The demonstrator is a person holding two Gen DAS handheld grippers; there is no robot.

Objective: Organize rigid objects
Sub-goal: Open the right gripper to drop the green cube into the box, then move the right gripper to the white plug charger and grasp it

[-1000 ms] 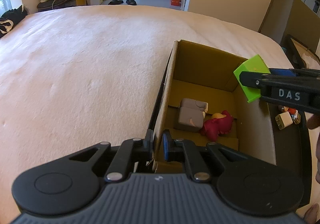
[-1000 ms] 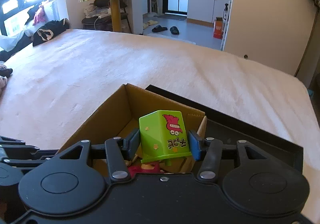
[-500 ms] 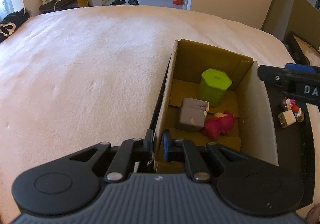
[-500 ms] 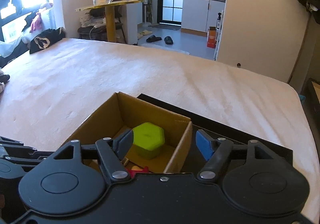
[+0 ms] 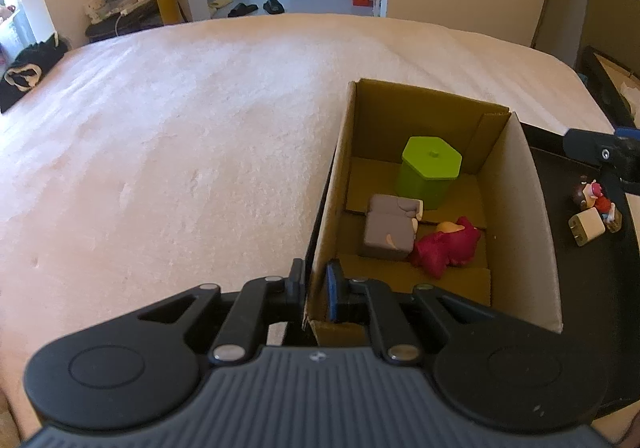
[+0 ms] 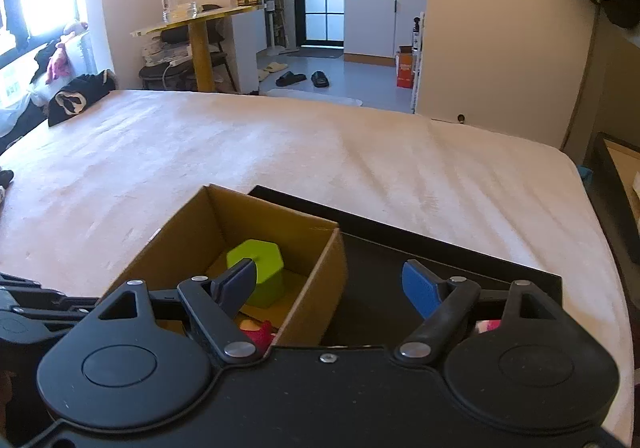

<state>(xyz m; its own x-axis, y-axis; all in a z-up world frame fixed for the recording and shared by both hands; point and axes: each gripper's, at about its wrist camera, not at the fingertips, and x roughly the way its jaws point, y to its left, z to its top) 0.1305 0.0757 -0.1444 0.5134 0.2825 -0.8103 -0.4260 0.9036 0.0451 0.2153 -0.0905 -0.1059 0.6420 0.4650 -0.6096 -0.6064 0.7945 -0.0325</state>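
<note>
The left gripper (image 5: pixel 315 290) is pinched tight on the near wall of the cardboard box (image 5: pixel 538 248), with 1 finger outside and 1 inside. It holds the box steady on the bed (image 5: pixel 180 148).

The right gripper (image 6: pixel 330 284) is wide open and holds nothing. It hangs above the black tray (image 6: pixel 400 260), just right of the box.

3 things lie in the box: a green pot (image 5: pixel 430 170) at the far end, a gray block (image 5: pixel 388 228) in the middle, and a red toy (image 5: pixel 446 248) touching the block.

On the tray, right of the box, sit a white plug (image 5: pixel 586 228) and a small toy figure (image 5: pixel 598 198), touching each other. In the left camera they lie below the right gripper, near it. The right camera hardly shows them; only a bit of pink peeks out under its right finger.

The next job is likely to pick 1 of these up. To do it well, the right gripper should go down slowly with its fingers on both sides of just 1 thing. The plug has flat sides, so it should be easy to hold. The 2 things touch, so a finger could bump the other one away. The left gripper should keep the box from sliding.
</note>
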